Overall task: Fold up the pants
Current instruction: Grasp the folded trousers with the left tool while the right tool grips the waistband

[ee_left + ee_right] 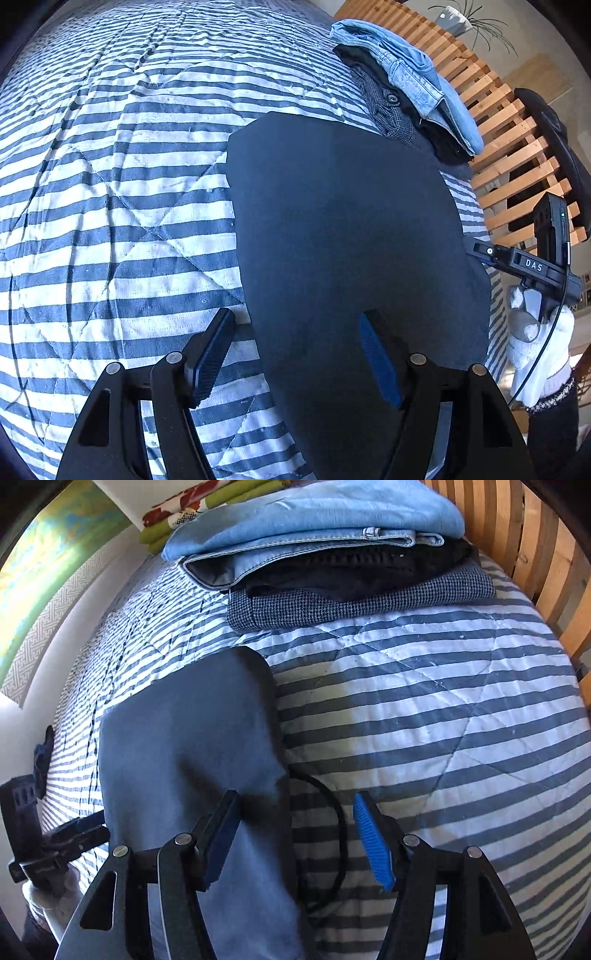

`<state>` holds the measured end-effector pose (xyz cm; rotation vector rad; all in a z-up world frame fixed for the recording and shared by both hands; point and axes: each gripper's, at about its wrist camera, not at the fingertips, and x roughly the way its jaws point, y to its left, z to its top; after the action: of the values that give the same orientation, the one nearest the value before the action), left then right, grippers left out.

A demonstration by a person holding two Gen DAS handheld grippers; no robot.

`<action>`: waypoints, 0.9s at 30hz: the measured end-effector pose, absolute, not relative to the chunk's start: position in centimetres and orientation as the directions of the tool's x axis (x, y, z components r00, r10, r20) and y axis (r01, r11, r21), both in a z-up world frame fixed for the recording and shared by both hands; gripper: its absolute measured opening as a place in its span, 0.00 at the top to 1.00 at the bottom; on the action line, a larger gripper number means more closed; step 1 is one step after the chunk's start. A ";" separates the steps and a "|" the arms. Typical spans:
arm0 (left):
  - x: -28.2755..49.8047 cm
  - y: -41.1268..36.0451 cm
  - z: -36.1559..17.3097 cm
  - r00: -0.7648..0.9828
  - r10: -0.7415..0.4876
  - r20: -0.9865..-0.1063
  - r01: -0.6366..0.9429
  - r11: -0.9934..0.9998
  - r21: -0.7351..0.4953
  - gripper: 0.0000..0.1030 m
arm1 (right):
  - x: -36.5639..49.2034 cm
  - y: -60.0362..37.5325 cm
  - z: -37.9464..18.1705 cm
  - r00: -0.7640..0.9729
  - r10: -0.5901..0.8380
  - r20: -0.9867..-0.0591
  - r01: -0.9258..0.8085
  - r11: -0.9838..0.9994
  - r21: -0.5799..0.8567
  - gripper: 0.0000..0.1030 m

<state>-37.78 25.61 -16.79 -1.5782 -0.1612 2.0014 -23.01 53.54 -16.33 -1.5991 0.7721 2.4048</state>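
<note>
Pants, dark navy and folded into a flat panel, are seen lying on the striped quilt, with the long axis running away from both tools toward one stack of folded clothes by the slatted headboard. One edge is straddled by the left gripper and the opposite edge by the right gripper; each is judged equally near. Both pairs of jaws are held apart, with nothing pinched. Counted: two grippers, one pair of pants, three or four stacked garments, one cable.
</note>
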 end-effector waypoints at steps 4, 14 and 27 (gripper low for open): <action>-38.4 26.0 -16.8 -0.136 0.513 -0.848 -0.359 -0.823 -0.440 0.27 | -23.4 53.8 -17.0 -0.409 -0.152 -0.900 -0.385 -0.865 0.322 0.31; -39.1 28.3 -16.8 -0.144 0.495 -0.857 -0.408 -0.819 -0.404 0.30 | -24.1 53.7 -17.8 -0.399 -0.249 -0.883 -0.328 -0.860 0.391 0.26; -39.6 27.9 -17.3 -0.096 0.557 -0.825 -0.389 -0.784 -0.484 0.27 | -23.8 54.2 -18.8 -0.406 -0.427 -0.808 -0.294 -0.776 0.558 0.49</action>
<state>-39.59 27.94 -17.27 -1.5517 -0.1872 1.9363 -23.84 54.20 -18.85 -1.7549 1.0727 2.4885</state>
